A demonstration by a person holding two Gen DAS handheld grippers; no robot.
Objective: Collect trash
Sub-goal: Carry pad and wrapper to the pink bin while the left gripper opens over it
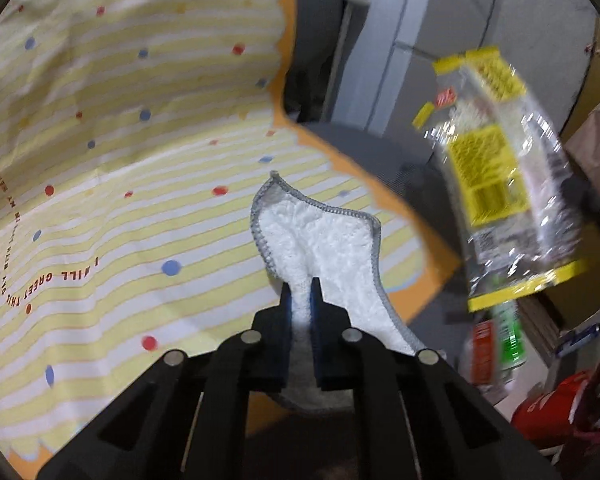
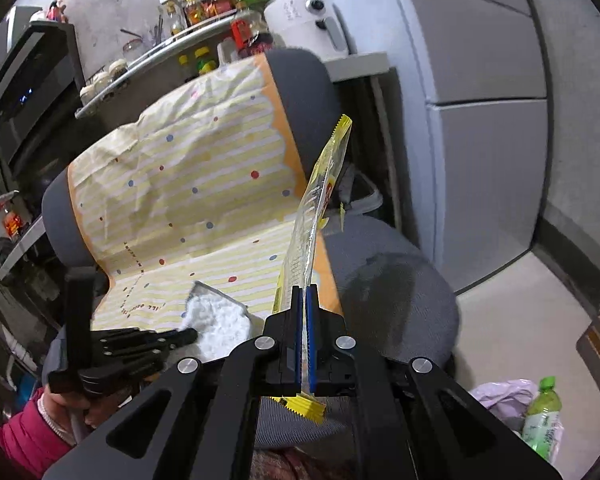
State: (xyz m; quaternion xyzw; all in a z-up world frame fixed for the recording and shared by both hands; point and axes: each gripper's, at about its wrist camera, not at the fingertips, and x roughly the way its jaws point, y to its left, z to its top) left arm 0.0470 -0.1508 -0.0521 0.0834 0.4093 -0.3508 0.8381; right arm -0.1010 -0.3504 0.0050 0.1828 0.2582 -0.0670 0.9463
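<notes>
Left wrist view: our left gripper [image 1: 300, 296] pinches a white cloth [image 1: 324, 240] over the striped chair cover [image 1: 140, 160]. Right wrist view: our right gripper [image 2: 303, 300] clamps a yellow-edged plastic wrapper [image 2: 320, 196] above the grey chair [image 2: 396, 280].

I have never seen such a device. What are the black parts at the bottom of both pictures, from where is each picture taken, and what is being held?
The black parts are hand-held grippers, one in each of a person's hands; there is no robot arm. Each picture comes from a fisheye camera on one gripper, looking forward along its two fingers.

In the left wrist view, the left gripper is shut on a white cloth with grey stitched edges. In the right wrist view, the right gripper is shut on a clear and yellow snack wrapper.

Below them is a grey office chair covered by a yellow striped sheet with coloured dots. At the lower right stands a green bottle beside a pale plastic bag.
</notes>
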